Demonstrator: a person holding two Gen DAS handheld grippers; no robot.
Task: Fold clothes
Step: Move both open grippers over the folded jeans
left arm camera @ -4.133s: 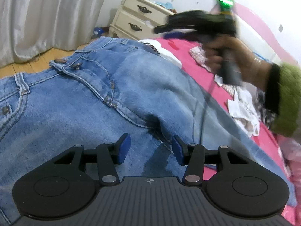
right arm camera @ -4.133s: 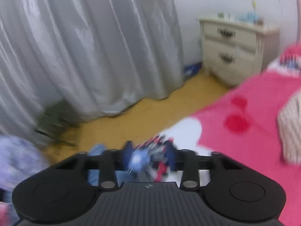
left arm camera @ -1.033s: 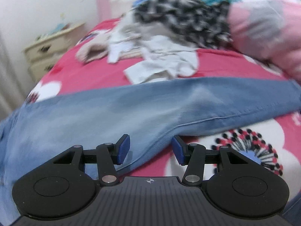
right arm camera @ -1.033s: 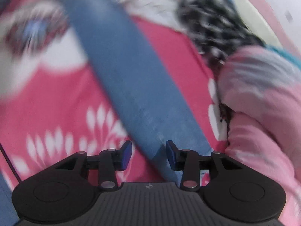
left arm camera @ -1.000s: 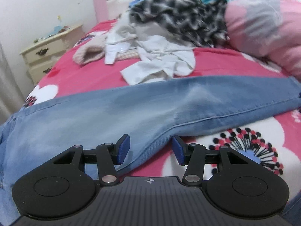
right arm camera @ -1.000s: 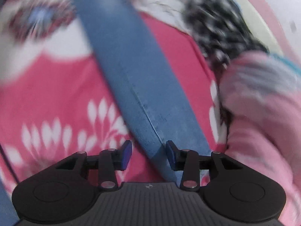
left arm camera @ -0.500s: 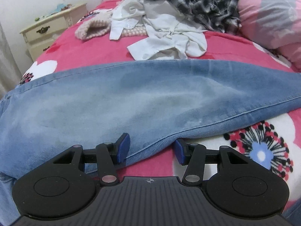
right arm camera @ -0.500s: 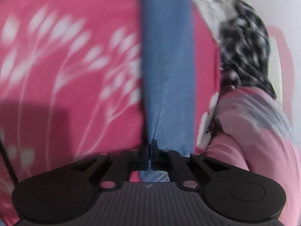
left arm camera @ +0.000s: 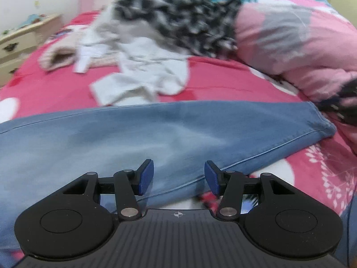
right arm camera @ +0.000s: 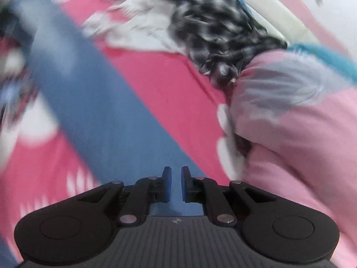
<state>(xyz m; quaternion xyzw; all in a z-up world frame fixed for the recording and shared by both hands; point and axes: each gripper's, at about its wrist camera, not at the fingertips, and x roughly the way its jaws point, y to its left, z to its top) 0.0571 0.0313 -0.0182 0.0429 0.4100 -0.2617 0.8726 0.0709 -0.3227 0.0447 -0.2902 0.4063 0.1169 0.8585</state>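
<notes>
Since the right gripper (right arm camera: 176, 184) clamped down half a second back, its jaws are opening again. Only a narrow slit shows between the blue pads, with denim visible through it. Can't tell if the pads still bite the cloth or have just let it slip.

The jeans (left arm camera: 156, 134) lie stretched across the bed as one long leg. The hem (left arm camera: 321, 125) sits at the right end, close to the pink quilt (left arm camera: 301, 44). In the right wrist view the leg runs as a diagonal blue band from upper left straight down under the fingers. The frame is heavily blurred, so that hand is moving fast. A second ago the leg sat between wide-spread fingers; now the view has swung and the band leads into the claw.

The left gripper (left arm camera: 179, 176) is about half spread, same as a second ago. The near edge of the jeans passes between its fingers and neither pad presses on it. Its view has slid along the leg, so the hem is now in frame.

My read: this is the grab of the leg end for the first fold, and the grip looks doubtful. If the cloth has slipped out, the pinch needs redoing before any fold.

Around the jeans is the red flowered bedspread (left arm camera: 234, 82). A white shirt (left arm camera: 147, 76) and a black-and-white checked garment (left arm camera: 178, 15) are piled behind it, unfolded. A nightstand (left arm camera: 20, 42) stands far left.
</notes>
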